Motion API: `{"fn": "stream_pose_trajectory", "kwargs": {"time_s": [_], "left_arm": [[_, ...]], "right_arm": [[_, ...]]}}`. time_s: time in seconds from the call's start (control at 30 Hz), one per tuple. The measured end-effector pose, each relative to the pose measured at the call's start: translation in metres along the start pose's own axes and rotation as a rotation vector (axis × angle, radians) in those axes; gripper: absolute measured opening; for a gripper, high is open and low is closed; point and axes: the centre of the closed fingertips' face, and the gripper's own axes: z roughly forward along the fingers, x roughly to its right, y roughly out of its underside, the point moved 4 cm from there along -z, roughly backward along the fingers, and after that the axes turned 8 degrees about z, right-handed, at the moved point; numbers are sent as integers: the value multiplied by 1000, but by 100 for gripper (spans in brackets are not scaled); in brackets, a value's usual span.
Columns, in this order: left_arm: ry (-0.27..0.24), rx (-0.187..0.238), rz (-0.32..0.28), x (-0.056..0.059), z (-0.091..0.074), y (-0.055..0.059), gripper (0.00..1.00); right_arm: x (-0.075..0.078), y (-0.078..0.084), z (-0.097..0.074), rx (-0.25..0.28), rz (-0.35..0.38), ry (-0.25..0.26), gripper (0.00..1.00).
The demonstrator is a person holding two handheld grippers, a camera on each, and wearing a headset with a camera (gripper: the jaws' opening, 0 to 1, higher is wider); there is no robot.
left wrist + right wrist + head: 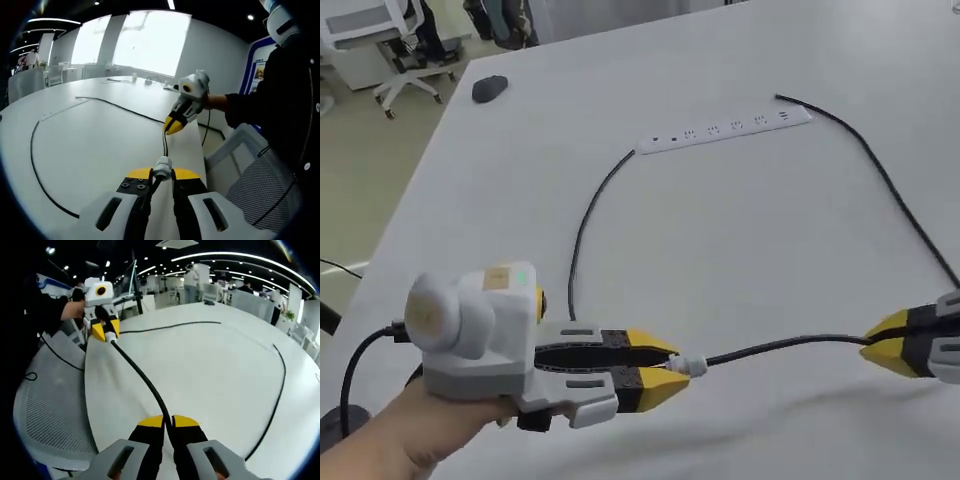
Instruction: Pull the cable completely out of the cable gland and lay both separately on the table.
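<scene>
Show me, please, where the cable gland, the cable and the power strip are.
cable gland (pixel 688 366), head view, on its white body.
cable (pixel 780 346), head view, on the black span leaving the gland.
power strip (pixel 730 128), head view, on the middle of its white top face.

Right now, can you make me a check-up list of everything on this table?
Surface: white tabletop, bare in the middle.
Job's things: small white plastic cable gland with the thin black cable running out of it; not yet separated.
Clutter: long white power strip; dark oval computer mouse near the far edge.
Grippers: left claw shut on the gland; right claw shut on the cable.
Cables: black cords curve away from both ends of the strip.
Surroundings: white office chair beyond the table.
</scene>
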Motion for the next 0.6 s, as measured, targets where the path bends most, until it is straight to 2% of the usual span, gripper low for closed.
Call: {"fn": "stream_pose_trajectory", "kwargs": {"time_s": [0.03,0.07,0.23,0.3,0.33,0.37,0.4,0.5,0.53,0.6], "left_arm": [[-3,3,-4,-1,-1,0,15],[-8,5,-7,-1,-1,0,15],[-10,-1,-11,0,-4,2,15],[-13,0,-9,0,-4,3,15],[-17,-4,-9,-1,-5,3,15],[-20,-9,-5,-1,-5,4,15],[-21,-10,-6,-2,-6,5,15],[-28,-12,-12,-3,-8,7,15],[-28,-13,-14,-3,-8,7,15],[-34,-20,-9,-4,-9,8,15]], "right_arm": [[5,0,-2,17,1,18,0],[14,4,-6,21,39,54,0],[39,21,-18,9,108,154,0],[48,30,-21,-28,116,206,0],[57,37,-24,-57,121,282,1],[60,43,-25,-91,117,307,1],[63,46,-26,-97,122,327,1],[64,49,-27,-79,136,324,1],[63,47,-27,-58,132,328,2],[61,45,-28,-56,125,323,4]]}}
